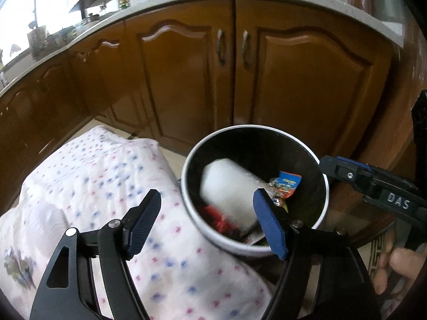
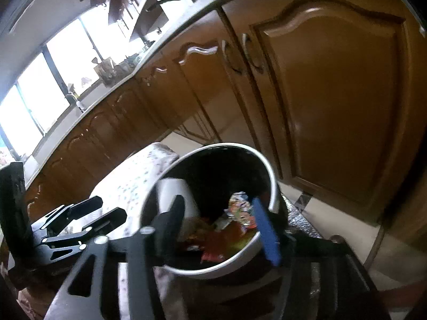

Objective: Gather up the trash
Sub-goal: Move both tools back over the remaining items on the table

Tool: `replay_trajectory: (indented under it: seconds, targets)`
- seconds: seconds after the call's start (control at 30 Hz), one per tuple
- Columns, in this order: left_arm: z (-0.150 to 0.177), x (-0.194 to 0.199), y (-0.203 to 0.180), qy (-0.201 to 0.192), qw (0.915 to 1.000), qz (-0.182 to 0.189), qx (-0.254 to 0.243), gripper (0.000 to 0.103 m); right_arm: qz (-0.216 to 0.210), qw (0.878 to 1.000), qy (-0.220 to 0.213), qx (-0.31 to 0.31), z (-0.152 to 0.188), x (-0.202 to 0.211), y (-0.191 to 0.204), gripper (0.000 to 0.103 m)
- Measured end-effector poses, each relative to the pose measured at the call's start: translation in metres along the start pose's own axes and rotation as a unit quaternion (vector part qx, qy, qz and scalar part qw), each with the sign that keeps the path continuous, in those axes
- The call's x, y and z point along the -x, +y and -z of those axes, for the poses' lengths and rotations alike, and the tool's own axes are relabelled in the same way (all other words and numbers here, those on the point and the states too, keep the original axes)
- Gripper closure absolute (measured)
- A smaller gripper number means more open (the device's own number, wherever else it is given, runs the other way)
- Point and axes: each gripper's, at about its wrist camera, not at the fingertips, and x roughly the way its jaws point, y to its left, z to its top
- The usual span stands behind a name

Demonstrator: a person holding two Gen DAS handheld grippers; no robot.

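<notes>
A round bin (image 1: pixel 250 127) with a white rim and black inside stands on the floor before the cabinets. In it lie a white cup (image 1: pixel 226 184), a colourful crumpled wrapper (image 1: pixel 285 184) and red wrappers (image 1: pixel 216 214). My left gripper (image 1: pixel 206 202) hovers open over the bin's near left rim, with nothing between its blue pads. My right gripper (image 2: pixel 217 202) is open above the bin (image 2: pixel 272 178). The colourful wrapper (image 2: pixel 240 209) sits loose beyond its fingers, beside the white cup (image 2: pixel 173 189). The two grippers also show in each other's view, the right gripper (image 1: pixel 373 184) and the left gripper (image 2: pixel 106 210).
A white cloth with red and blue dots (image 1: pixel 106 176) covers something bulky left of the bin. Brown wooden cabinet doors (image 1: pixel 186 80) under a pale countertop (image 1: pixel 160 2) close off the back. A person's hand (image 1: pixel 400 266) holds the right gripper's handle.
</notes>
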Motion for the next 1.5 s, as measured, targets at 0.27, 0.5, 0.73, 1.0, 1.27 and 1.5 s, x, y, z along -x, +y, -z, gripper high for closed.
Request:
replay_trajectory:
  seconds: [0.27, 0.5, 0.73, 1.0, 1.27, 1.5]
  targets:
    - [0.031, 0.039, 0.037, -0.018, 0.9990, -0.020, 0.036, 0.022, -0.023, 1.000, -0.009, -0.001, 0.019, 0.011, 0.030, 0.024]
    - [0.074, 0.070, 0.091, -0.019, 0.9948, -0.031, 0.095, 0.022, -0.053, 0.999, 0.001, 0.008, 0.038, 0.012, 0.066, 0.023]
    - [0.117, 0.099, 0.143, -0.019, 0.9873, -0.059, 0.147, 0.022, -0.083, 0.996, 0.023, 0.021, 0.059, 0.003, 0.102, 0.020]
    - [0.162, 0.125, 0.193, -0.021, 0.9744, -0.087, 0.206, 0.022, -0.104, 0.992, 0.054, 0.039, 0.080, -0.014, 0.138, 0.019]
    - [0.188, 0.143, 0.232, -0.020, 0.9632, -0.110, 0.244, 0.022, -0.128, 0.986, 0.074, 0.073, 0.089, -0.027, 0.181, 0.019]
    - [0.201, 0.154, 0.270, -0.022, 0.9538, -0.129, 0.270, 0.022, -0.144, 0.980, 0.090, 0.100, 0.091, -0.047, 0.217, 0.019]
